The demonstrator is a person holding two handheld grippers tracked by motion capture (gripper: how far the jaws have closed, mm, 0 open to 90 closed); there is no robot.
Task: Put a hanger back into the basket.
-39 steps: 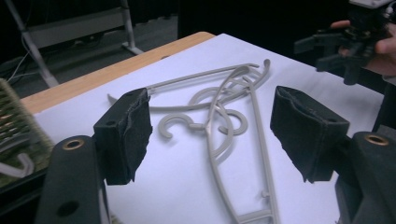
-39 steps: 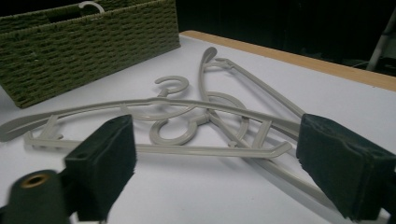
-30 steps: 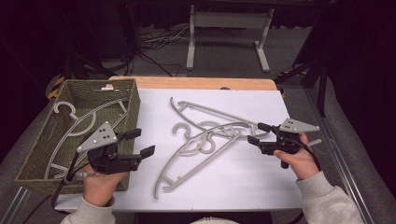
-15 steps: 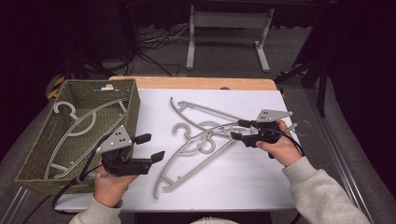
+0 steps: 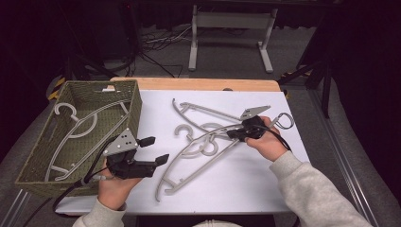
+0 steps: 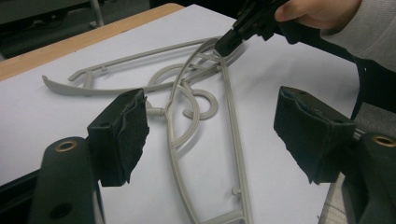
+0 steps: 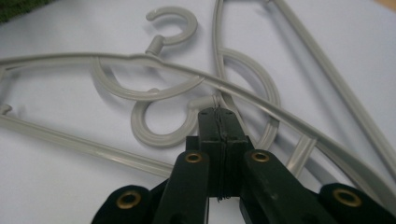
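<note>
Right tongs (image 5: pixel 235 134): pressed together, having just been closing, tips down among the tangle of hangers; whether a hanger bar is pinched between them I cannot tell.
Left tongs (image 5: pixel 154 150): spread wide, nothing between the pads, hovering low over the surface (image 5: pixel 246 189).
Hangers (image 5: pixel 203 142): grey plastic, piled loosely on the white surface; the heap lies ahead of the left tongs and right at the tips of the right tongs, hooks curling just beyond those tips.
Nearest hanger (image 6: pixel 205 154): its long arm runs up between the spread left tongs in the left gripper view, untouched.
Basket (image 5: pixel 135 101): green woven, on the outer side of the left tongs, just beside them.
Hanger in basket (image 5: pixel 78 125): one grey one lying flat inside.
</note>
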